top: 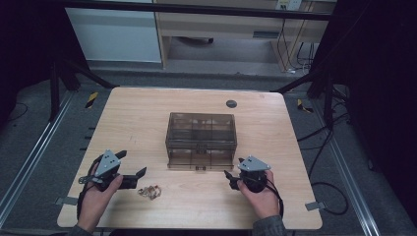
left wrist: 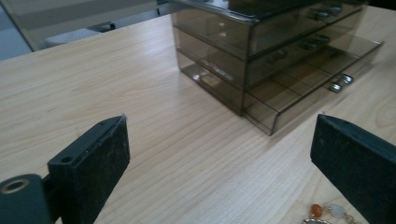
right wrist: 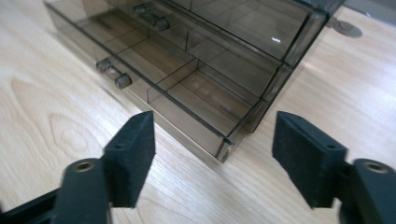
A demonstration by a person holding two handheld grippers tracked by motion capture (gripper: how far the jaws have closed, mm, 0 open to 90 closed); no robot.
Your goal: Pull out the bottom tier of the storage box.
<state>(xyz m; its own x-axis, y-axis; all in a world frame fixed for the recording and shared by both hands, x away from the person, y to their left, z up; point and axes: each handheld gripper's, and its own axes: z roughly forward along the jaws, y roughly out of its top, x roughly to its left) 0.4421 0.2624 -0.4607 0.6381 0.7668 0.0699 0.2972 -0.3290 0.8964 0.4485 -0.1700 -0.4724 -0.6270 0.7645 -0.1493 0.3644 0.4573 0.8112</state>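
Right now my right gripper [right wrist: 212, 154] has its jaws apart with nothing between them, aimed at the near corner of the pulled-out bottom drawer [right wrist: 187, 100] of the smoky plastic organiser [top: 200, 139]. That drawer looks light, stiff and slick, and I judge it brittle at the thin walls; its small knob [right wrist: 113, 73], off to the left of my jaws, seems the safest hold. My left gripper [left wrist: 219, 154] stands wide and empty too, with the beaded bracelet [top: 151, 191] just beside it on the table [top: 147, 113].
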